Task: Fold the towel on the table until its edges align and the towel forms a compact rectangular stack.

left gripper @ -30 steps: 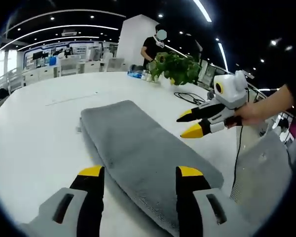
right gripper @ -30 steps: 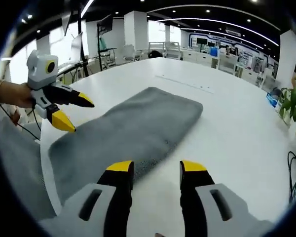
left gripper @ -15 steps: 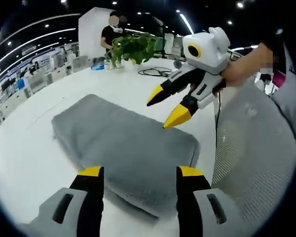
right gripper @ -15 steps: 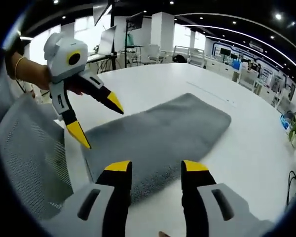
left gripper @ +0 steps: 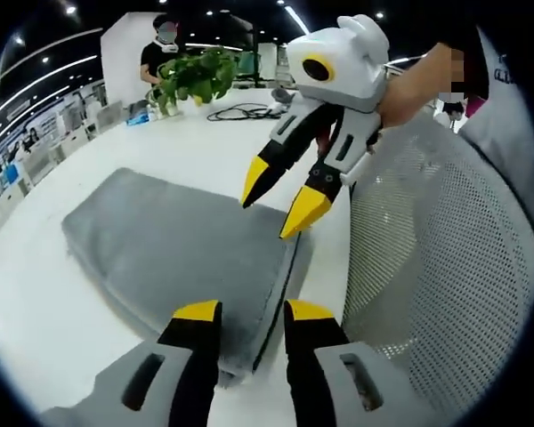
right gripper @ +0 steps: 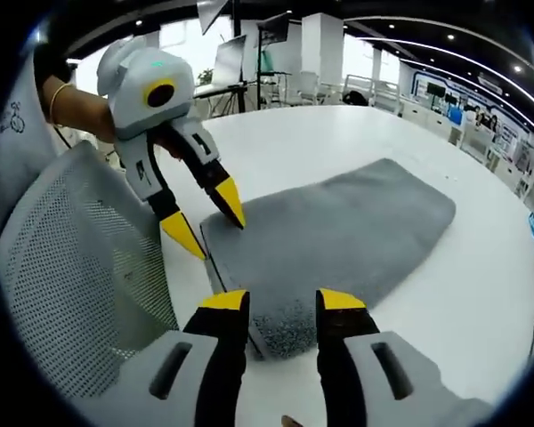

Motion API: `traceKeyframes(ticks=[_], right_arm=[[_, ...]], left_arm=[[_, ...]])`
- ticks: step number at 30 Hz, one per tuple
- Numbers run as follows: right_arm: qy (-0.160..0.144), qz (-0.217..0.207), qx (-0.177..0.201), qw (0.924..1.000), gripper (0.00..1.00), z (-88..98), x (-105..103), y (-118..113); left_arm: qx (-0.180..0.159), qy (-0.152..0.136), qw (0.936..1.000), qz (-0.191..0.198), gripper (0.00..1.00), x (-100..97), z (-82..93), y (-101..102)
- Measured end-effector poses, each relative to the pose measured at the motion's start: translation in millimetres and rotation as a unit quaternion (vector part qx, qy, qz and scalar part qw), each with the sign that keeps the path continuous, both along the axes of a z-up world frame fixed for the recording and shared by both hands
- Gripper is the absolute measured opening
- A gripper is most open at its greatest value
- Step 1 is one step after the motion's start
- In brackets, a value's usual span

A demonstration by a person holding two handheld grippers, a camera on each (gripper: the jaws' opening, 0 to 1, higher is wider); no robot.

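Here the 2 grippers are closing on the towel's (left gripper: 173, 245) near short edge, its length running away; left gripper (left gripper: 246, 311) and right gripper (right gripper: 283, 301) gaping, seemingly holding nothing.

No text or label can be read.

A large open-plan office is seen, lit by rows of ceiling spotlights (left gripper: 69, 9) and long curved light strips (right gripper: 445, 49) on a dark ceiling. A broad white table (left gripper: 36, 311) is flanked near its edge by a grey mesh chair back (left gripper: 427, 267). Farther off, a leafy potted plant (left gripper: 196, 76), a black cable (left gripper: 236, 111), a white pillar (right gripper: 325, 44) and rows of distant desks (right gripper: 463, 111) are seen.
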State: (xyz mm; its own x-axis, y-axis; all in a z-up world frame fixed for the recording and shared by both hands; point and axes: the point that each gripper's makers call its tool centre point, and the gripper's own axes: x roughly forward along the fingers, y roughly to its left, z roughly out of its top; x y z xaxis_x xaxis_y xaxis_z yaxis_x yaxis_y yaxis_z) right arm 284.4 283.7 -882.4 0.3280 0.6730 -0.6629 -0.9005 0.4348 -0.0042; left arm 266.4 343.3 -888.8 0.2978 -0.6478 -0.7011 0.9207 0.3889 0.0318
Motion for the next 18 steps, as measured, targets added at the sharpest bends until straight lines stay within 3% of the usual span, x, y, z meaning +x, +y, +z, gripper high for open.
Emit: traceKeyframes(ticks=[5,7,14,18], right_arm=[[0.021,0.021,-0.005,0.9996,0.17,-9.6,-17,4],[0.025,0.031,-0.014,0.9991,0.20,-16.5,-23,5],[0.017,0.061,-0.051,0.9967,0.22,-24.8,-26,6],[-0.015,0.106,-0.094,0.9898,0.22,-32.7,-28,5]], left_arm=[[0.058,-0.004,0.9973,-0.044,0.25,-10.9,-15.7,2],[0.060,-0.009,0.9973,-0.042,0.25,-10.2,-18.0,-1],[0.059,0.007,0.9981,-0.018,0.21,-1.7,-20.5,-1],[0.093,-0.016,0.9936,-0.063,0.21,-3.8,-23.2,-1]])
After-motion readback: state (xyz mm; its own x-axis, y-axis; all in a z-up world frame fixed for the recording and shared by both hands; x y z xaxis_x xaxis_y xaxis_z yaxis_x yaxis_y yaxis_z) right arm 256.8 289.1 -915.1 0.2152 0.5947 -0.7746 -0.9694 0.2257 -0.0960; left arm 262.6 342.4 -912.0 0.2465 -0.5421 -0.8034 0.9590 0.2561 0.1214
